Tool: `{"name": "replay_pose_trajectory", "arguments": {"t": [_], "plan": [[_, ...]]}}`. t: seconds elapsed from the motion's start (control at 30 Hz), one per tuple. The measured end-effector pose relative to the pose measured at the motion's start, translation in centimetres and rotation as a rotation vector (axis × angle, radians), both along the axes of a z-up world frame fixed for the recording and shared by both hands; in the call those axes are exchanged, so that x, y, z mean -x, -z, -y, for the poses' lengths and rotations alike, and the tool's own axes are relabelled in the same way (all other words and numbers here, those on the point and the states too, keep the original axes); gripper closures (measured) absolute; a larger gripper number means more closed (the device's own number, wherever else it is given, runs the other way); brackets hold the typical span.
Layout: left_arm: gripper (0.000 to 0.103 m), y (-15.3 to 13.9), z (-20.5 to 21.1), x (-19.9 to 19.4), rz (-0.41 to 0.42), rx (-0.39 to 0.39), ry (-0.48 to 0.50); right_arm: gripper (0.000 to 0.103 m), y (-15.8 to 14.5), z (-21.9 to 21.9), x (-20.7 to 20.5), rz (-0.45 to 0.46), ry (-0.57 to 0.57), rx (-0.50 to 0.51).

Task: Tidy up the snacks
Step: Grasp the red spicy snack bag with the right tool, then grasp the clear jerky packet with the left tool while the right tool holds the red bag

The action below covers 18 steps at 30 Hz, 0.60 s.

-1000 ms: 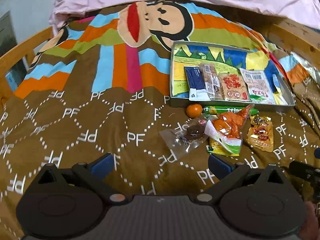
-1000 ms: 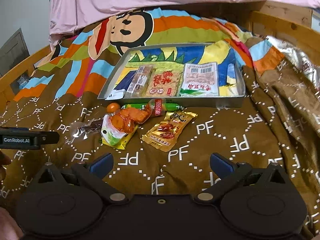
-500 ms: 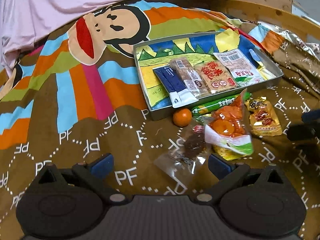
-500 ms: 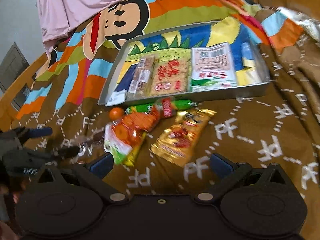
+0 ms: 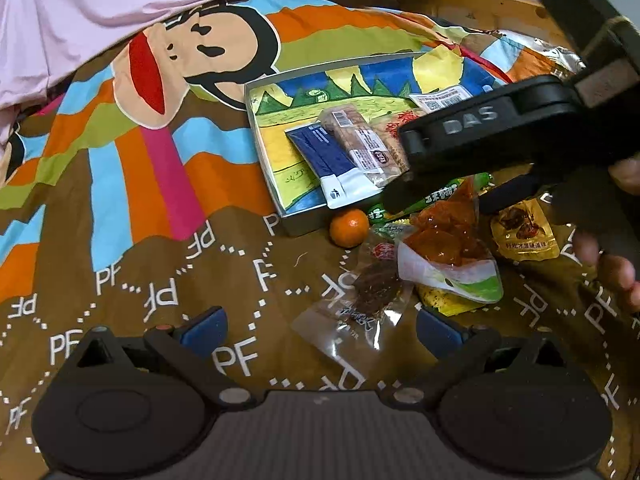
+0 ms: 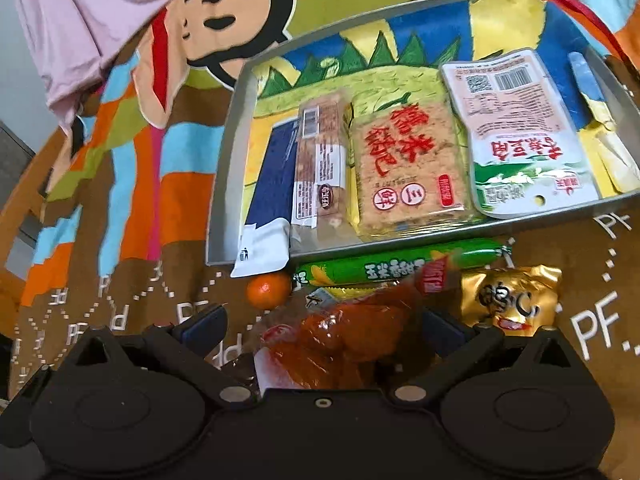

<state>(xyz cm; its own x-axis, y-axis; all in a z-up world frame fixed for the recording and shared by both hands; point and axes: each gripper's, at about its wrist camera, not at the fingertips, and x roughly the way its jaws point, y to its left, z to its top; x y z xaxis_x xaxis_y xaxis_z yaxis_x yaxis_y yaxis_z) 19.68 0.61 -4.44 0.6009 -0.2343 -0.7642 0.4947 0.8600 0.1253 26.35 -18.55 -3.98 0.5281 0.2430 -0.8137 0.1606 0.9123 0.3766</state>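
A metal tray (image 6: 225,184) with a painted floor holds several flat snack packs. In front of it on the blanket lie a green sausage stick (image 6: 400,267), a mandarin (image 6: 267,290), a gold packet (image 6: 510,300) and an orange packet (image 6: 344,336). My right gripper (image 6: 322,328) is open, low over the orange packet, which lies between its fingers. From the left wrist the right gripper (image 5: 448,200) shows as a black body reaching in over the orange packet (image 5: 444,240). My left gripper (image 5: 320,327) is open, just short of a clear packet (image 5: 360,300) holding a dark snack.
The snacks lie on a brown patterned blanket (image 5: 160,280) with a cartoon monkey on it. A pink sheet (image 5: 120,8) lies at the back and a wooden bed rail (image 5: 492,4) at the back right. A person's fingers (image 5: 612,272) hold the right gripper.
Both grippers have moved forward toward the loose snacks. The right gripper has dropped over the orange packet and now fills the right of the left wrist view.
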Motion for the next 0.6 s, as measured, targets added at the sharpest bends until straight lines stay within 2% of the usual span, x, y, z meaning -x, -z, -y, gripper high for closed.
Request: {"name": "replay_pose_trajectory", "arguments": {"t": [0.1,0.23,0.3,0.43,0.6], "plan": [[0.0,0.5,0.0,-0.4,-0.02,0.004,-0.014,0.001,0.8,-0.6,-0.3,-0.013,-0.005,0.064],[0.0,0.8,0.0,-0.6,-0.028,-0.003,-0.019,0.016,1.8,-0.5,0.2,-0.014,-0.04,0.126],[0.0,0.7,0.0,-0.5,-0.025,-0.005,-0.016,0.02,1.7,0.0,0.8,-0.012,-0.056,0.116],[0.0,0.3,-0.1,-0.3,-0.02,0.013,-0.007,0.037,1.0,1.5,2.0,-0.034,-0.09,0.075],[0.0,0.2,-0.1,-0.3,-0.021,0.03,0.013,0.036,0.1,2.1,4.9,-0.045,-0.196,0.154]]}}
